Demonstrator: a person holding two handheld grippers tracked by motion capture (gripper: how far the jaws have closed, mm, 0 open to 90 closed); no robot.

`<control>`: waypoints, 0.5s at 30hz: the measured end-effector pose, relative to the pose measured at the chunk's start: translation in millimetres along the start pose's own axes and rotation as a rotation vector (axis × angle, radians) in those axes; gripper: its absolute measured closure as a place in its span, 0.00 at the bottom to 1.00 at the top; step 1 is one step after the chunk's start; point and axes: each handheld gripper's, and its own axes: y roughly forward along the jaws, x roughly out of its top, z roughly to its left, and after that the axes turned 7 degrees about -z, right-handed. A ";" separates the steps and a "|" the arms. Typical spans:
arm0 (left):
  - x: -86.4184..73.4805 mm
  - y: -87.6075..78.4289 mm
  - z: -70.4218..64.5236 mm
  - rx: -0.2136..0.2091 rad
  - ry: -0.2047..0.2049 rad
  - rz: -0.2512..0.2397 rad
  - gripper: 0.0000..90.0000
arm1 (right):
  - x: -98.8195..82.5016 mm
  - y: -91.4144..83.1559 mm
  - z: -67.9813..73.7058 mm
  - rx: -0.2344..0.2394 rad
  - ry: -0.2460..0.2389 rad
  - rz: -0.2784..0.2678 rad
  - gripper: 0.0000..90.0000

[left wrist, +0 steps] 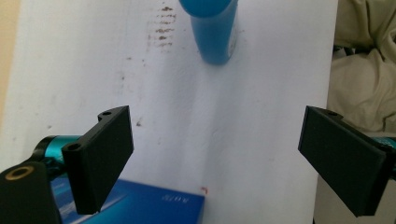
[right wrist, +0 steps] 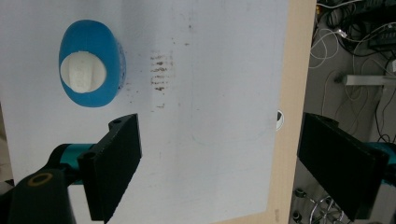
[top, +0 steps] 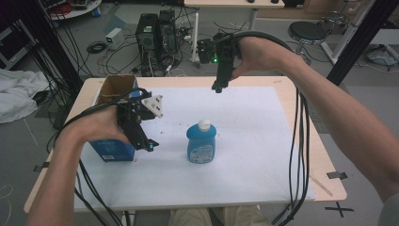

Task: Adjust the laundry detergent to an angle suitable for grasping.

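A blue bottle (top: 201, 143) with a white cap stands upright near the middle of the white sheet (top: 244, 141). My left gripper (top: 147, 141) hovers to its left, just over a blue carton (top: 113, 149), jaws open and empty. In the left gripper view the bottle (left wrist: 214, 29) lies ahead beyond the open gripper (left wrist: 233, 158), and the carton (left wrist: 154, 205) sits below. My right gripper (top: 218, 87) hangs high over the sheet's far edge, pointing down, open and empty. The right gripper view looks down on the bottle (right wrist: 91, 63) to the left of the open gripper (right wrist: 224, 168).
An open cardboard box (top: 115, 88) stands at the table's back left, behind the carton. Dark smudges (right wrist: 159, 72) mark the sheet beside the bottle. The wooden table edge (right wrist: 287, 116) runs along the sheet. Computers, cables and a stool (top: 307, 33) lie on the floor beyond.
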 end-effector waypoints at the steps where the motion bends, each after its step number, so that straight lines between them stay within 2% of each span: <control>1: 0.5 -6.6 0.3 -0.001 0.002 0.004 0.11 | 0.1 0.1 0.1 0.001 0.000 -0.001 0.14; 4: 2.7 -19.5 1.0 0.007 0.010 0.007 0.11 | 0.3 0.3 0.4 0.003 -0.001 -0.001 0.14; 5: 3.9 -24.8 0.6 0.003 -0.006 -0.003 0.11 | 0.4 0.3 0.7 0.003 0.003 0.002 0.14; 7: 7.2 -35.2 1.6 0.001 0.012 0.010 0.11 | 0.9 1.4 0.5 0.005 0.001 0.000 0.14; 9: 9.6 -43.4 0.8 0.003 -0.001 0.004 0.11 | 1.3 2.0 0.8 0.004 0.000 -0.002 0.14; 10: 11.0 -48.1 1.8 0.000 0.011 0.020 0.11 | 1.4 2.4 0.9 0.004 -0.002 -0.002 0.14; 13: 13.4 -58.2 1.5 0.003 0.019 0.030 0.11 | 1.2 2.9 1.1 0.006 -0.002 0.002 0.14; 14: 13.7 -60.6 0.7 0.005 0.009 0.027 0.11 | 1.0 2.9 1.0 0.005 0.001 0.002 0.14; 15: 13.9 -63.1 1.2 0.002 0.021 0.036 0.11 | 0.7 3.0 0.7 0.006 0.002 0.001 0.14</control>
